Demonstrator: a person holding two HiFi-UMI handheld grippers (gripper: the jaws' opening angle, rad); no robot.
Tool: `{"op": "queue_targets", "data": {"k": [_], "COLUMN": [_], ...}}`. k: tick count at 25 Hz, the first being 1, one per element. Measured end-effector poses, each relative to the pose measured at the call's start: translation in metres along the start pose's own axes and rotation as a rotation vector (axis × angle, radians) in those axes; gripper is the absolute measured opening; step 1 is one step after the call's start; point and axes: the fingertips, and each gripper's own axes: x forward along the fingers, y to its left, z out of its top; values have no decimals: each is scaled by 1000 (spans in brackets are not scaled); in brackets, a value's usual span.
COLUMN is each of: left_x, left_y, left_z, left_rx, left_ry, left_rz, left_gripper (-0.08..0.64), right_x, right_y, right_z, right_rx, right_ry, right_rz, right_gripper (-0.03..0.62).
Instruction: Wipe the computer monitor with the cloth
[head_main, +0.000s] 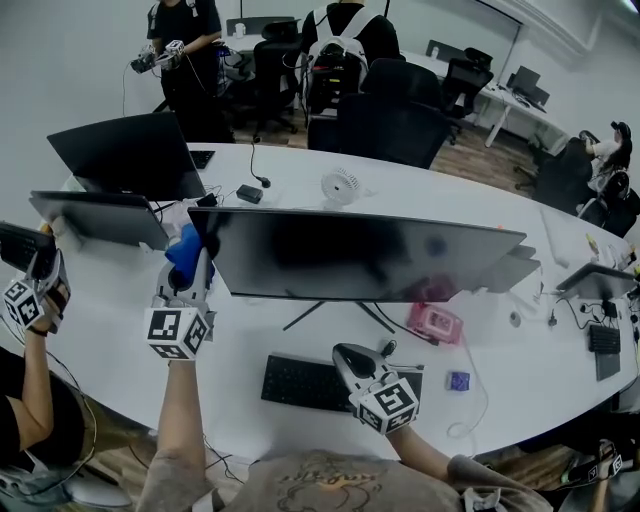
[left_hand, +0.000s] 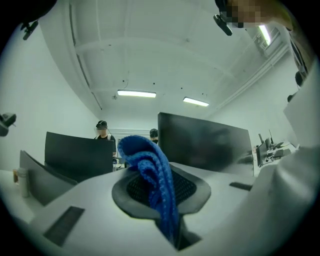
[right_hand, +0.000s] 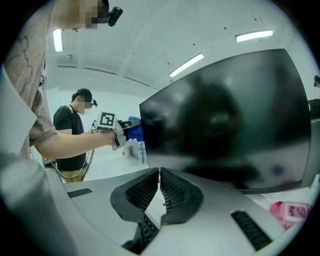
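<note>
Left tool (head_main: 196, 262) grips the cloth (left_hand: 150, 171), bunched as a pad at the monitor (head_main: 360, 256) left edge. Right tool (right_hand: 159, 186), jaws together and empty, hangs low over the bench (head_main: 520, 380), clear of the screen.

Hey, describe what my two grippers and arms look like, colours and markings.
Both the left gripper and right gripper have pale grey bodies and dark ribbed jaw pads. Each carries a white marker cube printed with black square codes. You wear a grey-brown printed T-shirt with short sleeves; forearms are bare.
</note>
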Motion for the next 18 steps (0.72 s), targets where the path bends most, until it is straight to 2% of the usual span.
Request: {"op": "queue_targets", "data": {"k": [18], "left_x": [3], "left_y": [-1], "left_z": [80], "left_rx": [65], "left_ry": [-113], "left_rz": [-17], "left_gripper": [49], "right_x": [-16], "right_y": [10], "right_z": [17], "right_rx": [-17], "right_ry": [-36], "right_rz": [9], "right_gripper": [26]}}
